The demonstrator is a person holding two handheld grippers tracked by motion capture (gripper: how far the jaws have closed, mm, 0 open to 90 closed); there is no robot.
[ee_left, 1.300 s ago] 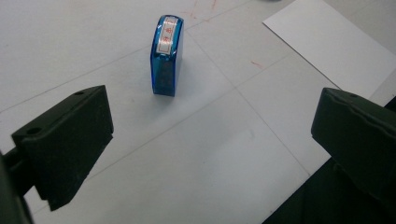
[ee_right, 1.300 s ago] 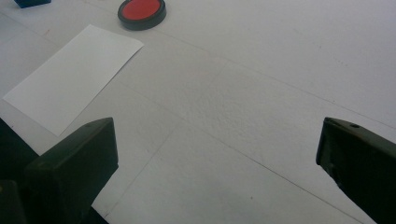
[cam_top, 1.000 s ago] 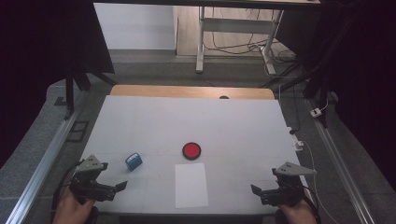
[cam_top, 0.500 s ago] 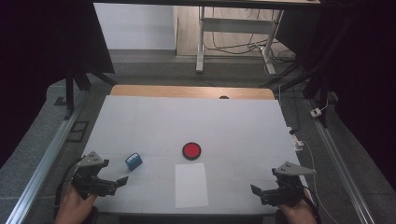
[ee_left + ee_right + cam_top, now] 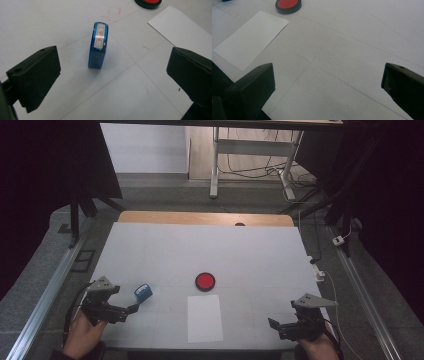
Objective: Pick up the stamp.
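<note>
Left gripper (image 5: 134, 308) down at the near-left of the white desk (image 5: 250, 255), jaws spread wide and holding nothing; pointed straight at the small translucent blue plastic stamp (image 5: 143, 291) with a white label in red print on its top; in the left gripper view that stamp (image 5: 98, 45) standing on the desk just beyond and between the two black jaws, nearer the left one, touching neither, tilted a bit to the right; a few faint red ink smudges on the desk just past it.

Right of the stamp, well apart from it, a round black-rimmed red ink pad (image 5: 205, 281) sitting flat near the middle of the desk; just in front of the pad, toward the near edge, a blank white rectangular sheet of paper (image 5: 204, 318), lying flat, close to the pad but not touching it, as far as can be told from the high view.

Right gripper (image 5: 273, 325) over at the near-right corner of the desk, held in a hand (image 5: 317, 349), jaws also released and empty; aimed leftward toward the paper but well apart from it; in the right gripper view just bare desk between the jaws, paper (image 5: 252, 37) off to the upper left and the ink pad (image 5: 288, 5) beyond it at the top edge.

Strip of light wood (image 5: 205, 218) along the far edge of the desk; cables on the floor behind.
</note>
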